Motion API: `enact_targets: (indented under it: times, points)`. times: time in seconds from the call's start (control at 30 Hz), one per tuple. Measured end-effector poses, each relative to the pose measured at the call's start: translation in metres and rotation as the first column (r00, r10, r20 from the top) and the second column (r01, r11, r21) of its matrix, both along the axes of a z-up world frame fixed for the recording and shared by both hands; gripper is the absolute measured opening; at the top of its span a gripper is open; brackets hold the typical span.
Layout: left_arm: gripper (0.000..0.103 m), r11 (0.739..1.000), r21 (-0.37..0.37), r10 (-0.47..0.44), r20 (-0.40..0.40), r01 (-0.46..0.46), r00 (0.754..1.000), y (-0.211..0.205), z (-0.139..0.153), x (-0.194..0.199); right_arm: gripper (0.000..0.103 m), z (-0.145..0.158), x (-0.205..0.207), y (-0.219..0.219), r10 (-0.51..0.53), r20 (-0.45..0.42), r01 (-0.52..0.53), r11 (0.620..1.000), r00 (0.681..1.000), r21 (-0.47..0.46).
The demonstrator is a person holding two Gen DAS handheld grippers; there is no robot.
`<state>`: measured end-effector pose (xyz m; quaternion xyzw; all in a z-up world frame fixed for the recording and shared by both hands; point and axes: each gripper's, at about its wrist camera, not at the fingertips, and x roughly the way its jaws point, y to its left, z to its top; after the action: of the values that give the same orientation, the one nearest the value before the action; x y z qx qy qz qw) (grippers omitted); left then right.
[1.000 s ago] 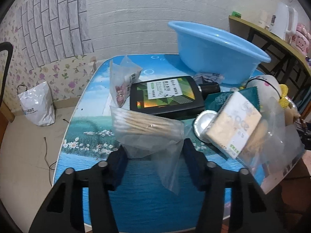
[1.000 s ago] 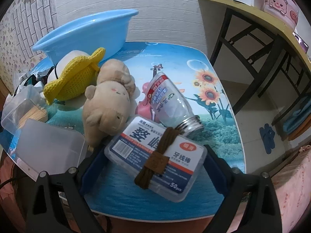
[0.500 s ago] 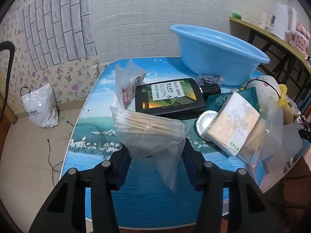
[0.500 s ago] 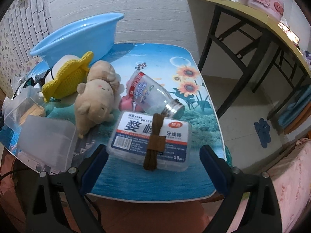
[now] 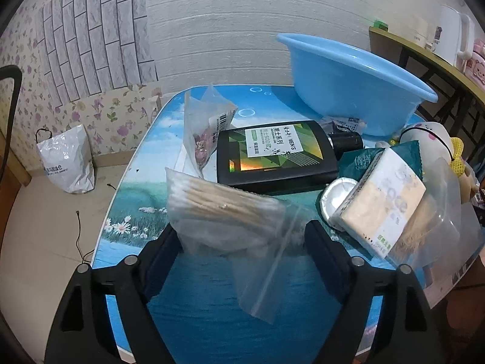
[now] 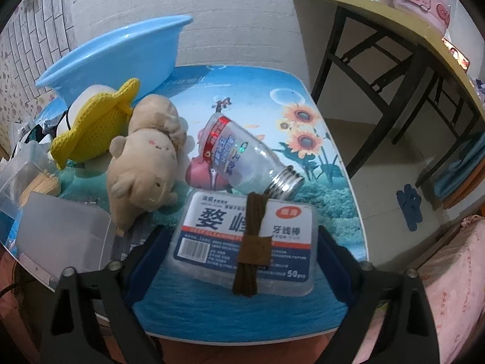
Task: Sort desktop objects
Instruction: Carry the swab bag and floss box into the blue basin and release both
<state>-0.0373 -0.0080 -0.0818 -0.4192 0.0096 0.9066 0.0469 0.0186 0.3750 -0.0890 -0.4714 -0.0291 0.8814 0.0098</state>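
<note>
My left gripper (image 5: 239, 239) is shut on a clear zip bag of cotton swabs (image 5: 224, 209) and holds it above the blue printed table (image 5: 200, 312). Behind it lie a black men's bottle (image 5: 272, 151), a tissue pack (image 5: 385, 197) and a small snack bag (image 5: 206, 133). My right gripper (image 6: 242, 242) is shut on a clear floss-pick box (image 6: 248, 236) with a brown cord (image 6: 251, 242) bundle on top. Beyond it lie a glass jar (image 6: 242, 157), a beige plush (image 6: 145, 163) and a yellow knitted toy (image 6: 94, 133).
A blue basin (image 5: 348, 75) stands at the table's back; it also shows in the right wrist view (image 6: 115, 54). Clear plastic boxes (image 6: 60, 233) sit at the table's near left edge. A wooden desk (image 6: 394, 30) stands to the right. A white bag (image 5: 66, 160) is on the floor.
My left gripper has drawn back and up slightly with the swab bag. My right gripper opened briefly around the floss box half a second ago and now grips it again, tilted.
</note>
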Motion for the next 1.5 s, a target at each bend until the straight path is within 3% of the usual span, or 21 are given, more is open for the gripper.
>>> enact_targets:
  times: [0.03, 0.07, 0.17, 0.5, 0.87, 1.07, 1.5]
  points:
    - [0.064, 1.000, 0.001, -0.010, -0.010, 0.010, 1.000, 0.001, 0.001, 0.002, 0.086, 0.000, 0.000, 0.000, 0.002, 0.003, -0.002, 1.000, 1.000, 0.002]
    - [0.056, 1.000, 0.003, -0.019, -0.014, 0.019, 1.000, 0.002, 0.002, 0.002, 0.086, 0.000, 0.000, 0.000, 0.006, 0.007, -0.006, 1.000, 1.000, 0.002]
    - [0.048, 0.999, 0.026, -0.036, -0.017, 0.036, 0.999, 0.001, 0.006, 0.005, 0.085, 0.005, 0.003, 0.000, 0.010, 0.009, -0.010, 1.000, 1.000, -0.018]
    - [0.048, 0.999, 0.035, -0.028, -0.102, 0.032, 0.994, -0.001, 0.046, 0.015, 0.085, 0.061, 0.008, -0.023, 0.111, -0.106, -0.121, 0.987, 0.988, -0.101]
    - [0.048, 0.997, 0.032, -0.069, -0.210, 0.077, 0.975, 0.023, 0.096, -0.004, 0.085, 0.104, -0.034, -0.075, 0.268, -0.235, -0.292, 0.953, 0.934, -0.075]
    - [0.048, 0.991, 0.018, -0.122, -0.240, 0.130, 0.963, 0.050, 0.111, -0.027, 0.085, 0.112, -0.062, -0.091, 0.316, -0.259, -0.345, 0.936, 0.913, -0.074]
    - [0.049, 0.967, -0.028, -0.253, -0.179, 0.252, 0.951, 0.112, 0.102, -0.083, 0.085, 0.098, -0.107, -0.101, 0.328, -0.247, -0.361, 0.927, 0.912, -0.101]
